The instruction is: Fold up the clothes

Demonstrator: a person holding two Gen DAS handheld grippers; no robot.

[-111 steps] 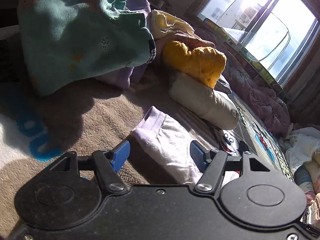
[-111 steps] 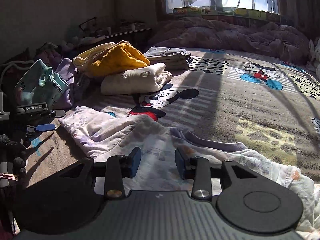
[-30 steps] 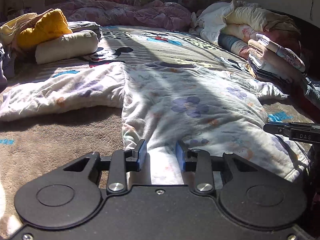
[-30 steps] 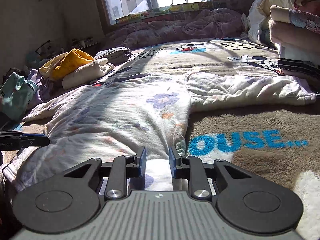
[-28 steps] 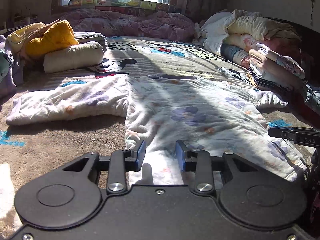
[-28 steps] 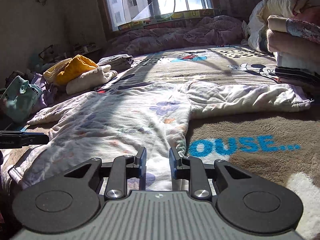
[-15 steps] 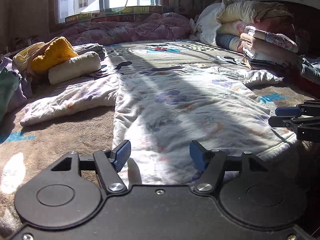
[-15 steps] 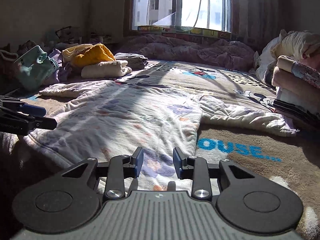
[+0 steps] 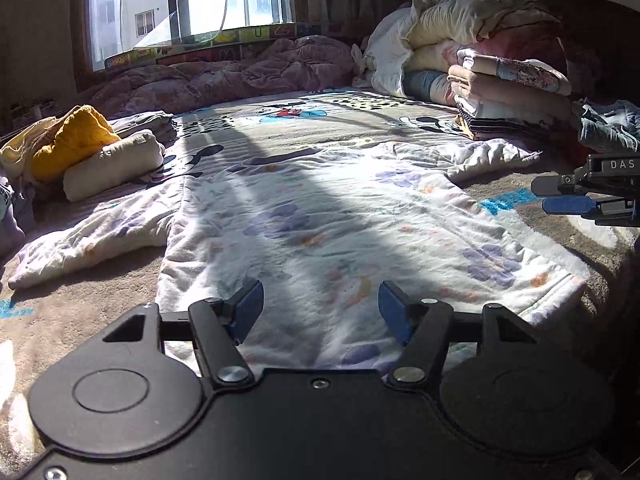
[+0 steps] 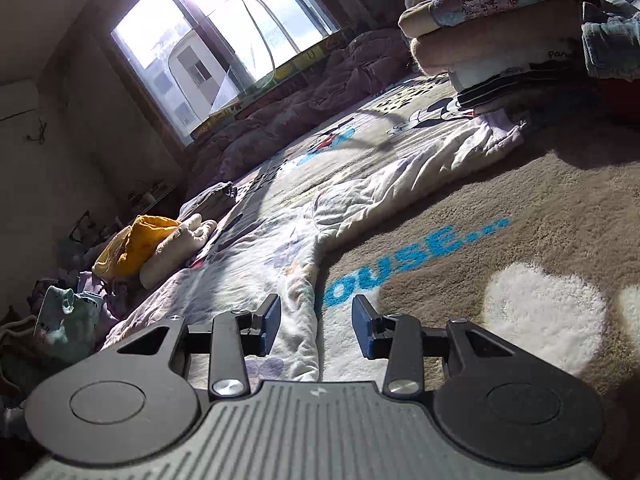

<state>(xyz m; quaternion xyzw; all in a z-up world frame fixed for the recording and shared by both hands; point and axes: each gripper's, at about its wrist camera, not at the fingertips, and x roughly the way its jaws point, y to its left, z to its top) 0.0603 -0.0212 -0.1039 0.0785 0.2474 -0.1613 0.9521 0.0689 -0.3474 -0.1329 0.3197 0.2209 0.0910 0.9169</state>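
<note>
A white long-sleeved top with purple and orange flowers (image 9: 332,220) lies spread flat on the bed, sleeves out to both sides. My left gripper (image 9: 320,310) is open and empty, just above the top's near hem. My right gripper (image 10: 316,322) is open and empty, tilted, over the top's right hem edge (image 10: 296,320); the right sleeve (image 10: 420,176) stretches away from it. The right gripper's fingertips also show in the left wrist view (image 9: 568,204) at the far right.
A brown Mickey Mouse blanket (image 9: 340,124) with blue lettering (image 10: 420,256) covers the bed. Folded clothes are stacked at the right (image 9: 508,92). A yellow garment (image 9: 68,140) and a cream roll (image 9: 112,164) lie at the left. A purple quilt (image 9: 224,76) lies under the window.
Both grippers have let go of the top's hem and opened. The top now lies flat. The right gripper has tilted and swung to the right.
</note>
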